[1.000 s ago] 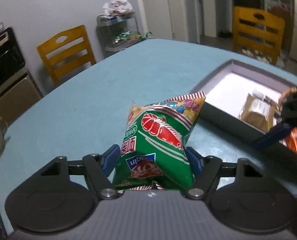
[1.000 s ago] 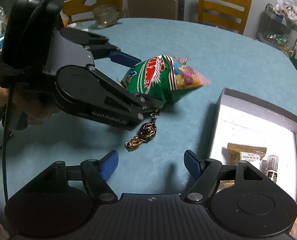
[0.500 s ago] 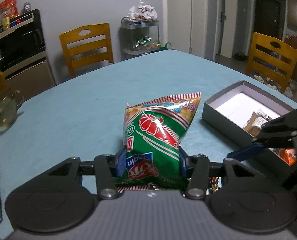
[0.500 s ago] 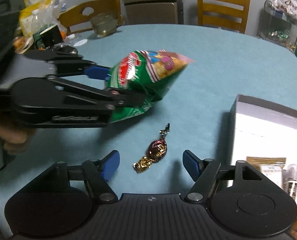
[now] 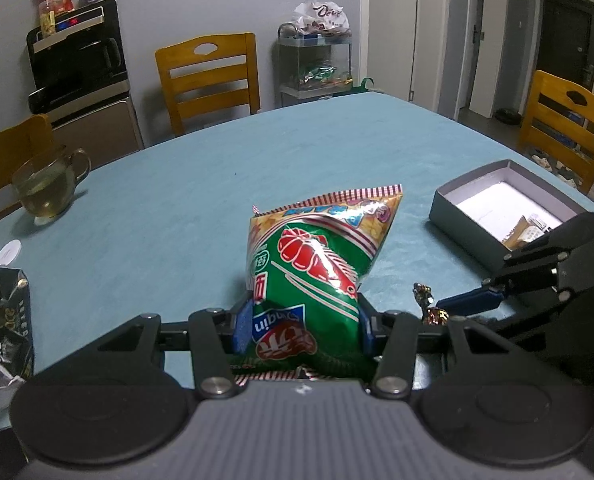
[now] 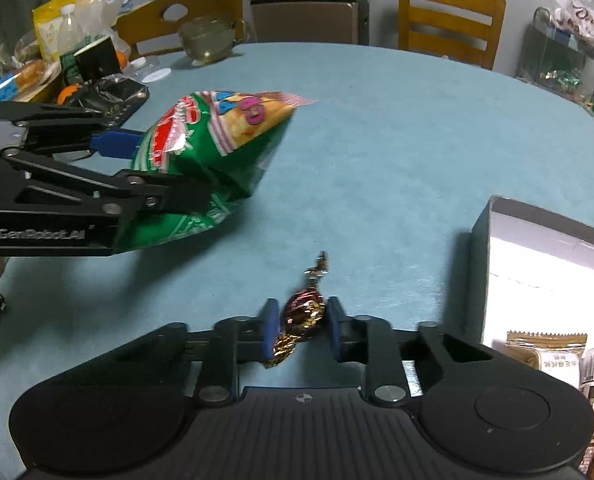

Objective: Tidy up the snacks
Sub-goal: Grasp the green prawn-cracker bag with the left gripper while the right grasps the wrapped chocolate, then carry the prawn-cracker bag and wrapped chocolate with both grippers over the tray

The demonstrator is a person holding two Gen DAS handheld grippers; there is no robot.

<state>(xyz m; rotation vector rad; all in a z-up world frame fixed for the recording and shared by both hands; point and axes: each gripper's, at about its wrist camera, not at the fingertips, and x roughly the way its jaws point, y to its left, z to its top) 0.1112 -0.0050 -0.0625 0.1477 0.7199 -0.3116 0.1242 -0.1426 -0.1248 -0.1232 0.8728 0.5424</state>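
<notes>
A green snack bag (image 5: 313,264) stands up between the blue pads of my left gripper (image 5: 303,322), which is shut on its lower end. The right wrist view shows that bag (image 6: 209,148) held off the blue table, left of centre. A dark red foil-wrapped candy (image 6: 303,314) lies on the table with my right gripper (image 6: 301,328) shut on it, both pads against the wrapper. The candy (image 5: 429,308) also shows in the left wrist view beside a right-gripper fingertip (image 5: 469,302). A grey open box (image 6: 481,260) with several small snacks sits to the right.
A glass cup of tea (image 5: 49,188) and a black foil bag (image 5: 1,320) sit at the table's left side. Packets and bottles (image 6: 69,32) crowd the far left corner. Wooden chairs (image 5: 209,76) ring the table. The box (image 5: 457,216) stands near the right edge.
My left gripper closed on the green bag and lifted it up and to the left. My right gripper came forward over the candy and shut on it.
</notes>
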